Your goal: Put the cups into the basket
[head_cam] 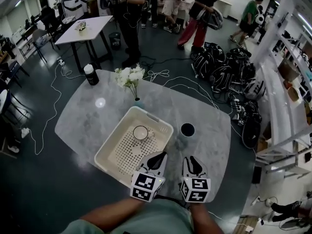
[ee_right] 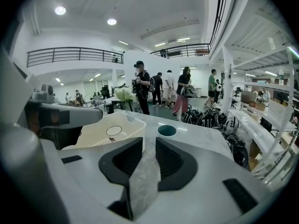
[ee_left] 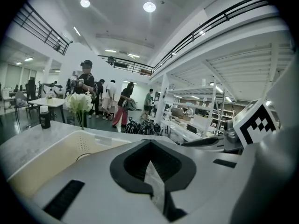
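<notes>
- Nearest to the camera, at the table's near edge, both forearms reach in, each with a gripper and its marker cube.
- The left gripper has its jaws closed tip to tip with nothing in them. It hangs over the near right side of the basket.
- The right gripper is just beside it, over bare table past the basket's right side. Its jaws are a narrow crack apart, and through the gap you only see tabletop, so it's empty.
- The basket is a cream tub with a perforated floor. It sits around the middle of the table, a bit toward the near edge, turned diagonally so one corner points at the person.
- A pale cup is already inside, upright, up in the basket's far corner.
- The dark cup is on the table, upright, near the basket's right corner and straight ahead of the right gripper. It isn't touching the basket.
- Behind the basket, toward the far edge, there's a bunch of white flowers in a small vase.
- At the far left corner stands a black canister with a white lid.
- On the floor past the far right edge lies a pile of black bags.
- Further back there's a second table, with people standing around.
</notes>
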The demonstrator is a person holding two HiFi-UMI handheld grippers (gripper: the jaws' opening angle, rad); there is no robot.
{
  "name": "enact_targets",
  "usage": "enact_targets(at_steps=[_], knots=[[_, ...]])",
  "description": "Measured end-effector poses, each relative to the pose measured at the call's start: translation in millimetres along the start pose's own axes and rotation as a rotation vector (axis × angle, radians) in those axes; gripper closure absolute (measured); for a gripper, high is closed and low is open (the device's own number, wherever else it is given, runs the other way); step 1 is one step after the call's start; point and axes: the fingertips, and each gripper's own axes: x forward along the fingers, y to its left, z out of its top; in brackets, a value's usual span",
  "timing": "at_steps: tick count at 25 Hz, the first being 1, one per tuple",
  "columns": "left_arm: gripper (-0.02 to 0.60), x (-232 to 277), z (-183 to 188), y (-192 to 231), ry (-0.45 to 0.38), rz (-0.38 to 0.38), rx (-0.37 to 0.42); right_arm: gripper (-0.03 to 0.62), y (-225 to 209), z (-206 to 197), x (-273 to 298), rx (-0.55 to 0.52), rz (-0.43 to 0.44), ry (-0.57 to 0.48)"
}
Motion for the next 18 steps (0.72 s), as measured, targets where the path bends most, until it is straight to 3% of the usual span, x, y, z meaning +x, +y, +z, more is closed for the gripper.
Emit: enact_targets(at_steps=[9, 18], knots=[[0.575, 39, -1, -2, 0.013, 0.114, -0.036, 0.427, -23, 3, 43, -0.065, 0.116, 0.037], [0.575, 65, -3, 3, 0.023, 0.202, -0.057, 0.318, -46, 0, 86, -0.115, 0.18, 0.077]])
